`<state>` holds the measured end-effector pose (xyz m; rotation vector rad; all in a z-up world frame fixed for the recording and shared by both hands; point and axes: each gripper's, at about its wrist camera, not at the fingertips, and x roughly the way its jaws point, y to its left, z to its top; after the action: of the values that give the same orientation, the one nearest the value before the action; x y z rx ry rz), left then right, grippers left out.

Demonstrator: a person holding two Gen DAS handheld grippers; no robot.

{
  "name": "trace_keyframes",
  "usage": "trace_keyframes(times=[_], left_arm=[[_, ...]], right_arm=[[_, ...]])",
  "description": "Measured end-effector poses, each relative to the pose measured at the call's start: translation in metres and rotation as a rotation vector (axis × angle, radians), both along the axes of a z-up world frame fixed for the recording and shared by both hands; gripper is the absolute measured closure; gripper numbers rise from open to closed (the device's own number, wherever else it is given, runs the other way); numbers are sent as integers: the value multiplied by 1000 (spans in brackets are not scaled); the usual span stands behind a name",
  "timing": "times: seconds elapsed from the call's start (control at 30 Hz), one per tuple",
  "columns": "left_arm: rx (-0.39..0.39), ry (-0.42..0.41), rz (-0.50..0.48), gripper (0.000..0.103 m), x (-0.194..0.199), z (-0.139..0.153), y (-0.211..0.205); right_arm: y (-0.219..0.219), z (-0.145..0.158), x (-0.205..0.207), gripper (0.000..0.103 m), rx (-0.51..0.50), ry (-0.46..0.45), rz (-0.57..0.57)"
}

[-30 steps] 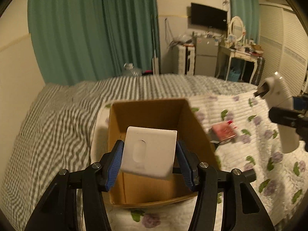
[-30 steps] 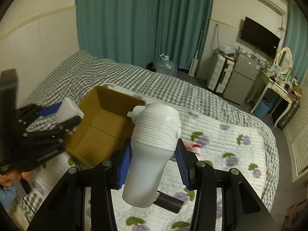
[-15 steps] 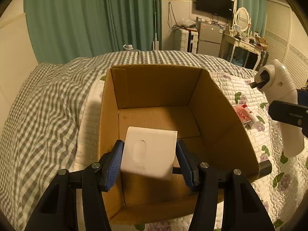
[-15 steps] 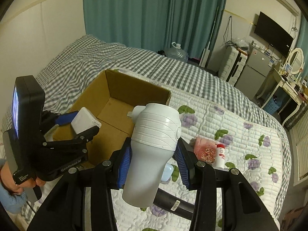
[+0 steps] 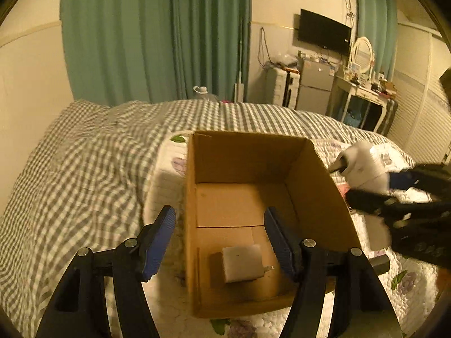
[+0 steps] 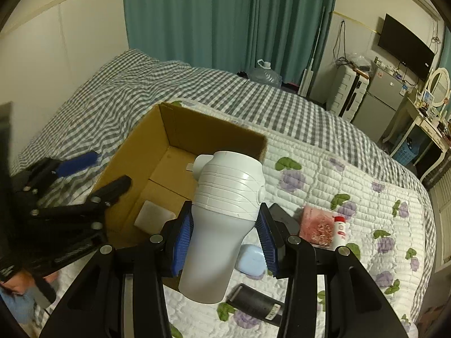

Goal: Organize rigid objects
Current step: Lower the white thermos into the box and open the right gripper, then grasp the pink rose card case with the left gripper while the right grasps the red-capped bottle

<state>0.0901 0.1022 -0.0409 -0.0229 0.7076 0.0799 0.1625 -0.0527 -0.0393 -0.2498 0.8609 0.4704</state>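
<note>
Left wrist view: left claw (image 5: 220,242) wide open, empty, above box (image 5: 242,157) where white charger (image 5: 243,263) lies on floor; right claw (image 6: 224,238) clamps white bottle (image 6: 222,219) beside box rim, likely next in

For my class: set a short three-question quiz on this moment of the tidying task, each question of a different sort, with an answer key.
1. True or false: the left gripper is shut on the white charger.
2. Which thing does the right gripper hold?
A. the white handheld device
B. the pale blue case
C. the red-capped bottle
3. Fill in: the white charger lies on the floor of the ____.

Key
1. False: its jaws stand open and the charger lies below them.
2. A.
3. cardboard box.
</note>
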Motion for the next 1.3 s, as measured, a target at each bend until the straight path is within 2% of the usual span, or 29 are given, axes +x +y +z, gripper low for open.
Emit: trace_keyframes(times=[0.13, 0.37, 0.4, 0.43, 0.53, 0.6, 0.77, 0.97, 1.17, 1.3], left_arm=[[12, -7, 5, 35, -4, 1, 2], [30, 8, -4, 35, -4, -4, -1], [32, 11, -1, 35, -4, -5, -1], [38, 12, 4, 35, -4, -5, -1], [54, 17, 12, 35, -5, -5, -5], [58, 16, 8, 35, -6, -2, -11], [69, -1, -37, 35, -11, 10, -43], [62, 9, -123, 35, -13, 16, -108], [55, 59, -204, 35, -6, 0, -187], [46, 97, -222, 35, 11, -12, -221]], right_arm=[[13, -20, 7, 59, 12, 46, -3], [24, -51, 16, 58, -24, 72, -19], [23, -52, 16, 54, -27, 72, -18], [22, -51, 17, 43, -28, 66, -19], [13, -41, 14, 27, 19, 44, -19], [3, -31, 12, 26, 24, 10, -45], [-38, -8, 5, 26, 40, -38, -90], [-109, 10, -7, 25, 21, -84, -183], [-176, 12, -13, 25, 11, -97, -270], [-212, 5, -15, 25, 9, -94, -303]])
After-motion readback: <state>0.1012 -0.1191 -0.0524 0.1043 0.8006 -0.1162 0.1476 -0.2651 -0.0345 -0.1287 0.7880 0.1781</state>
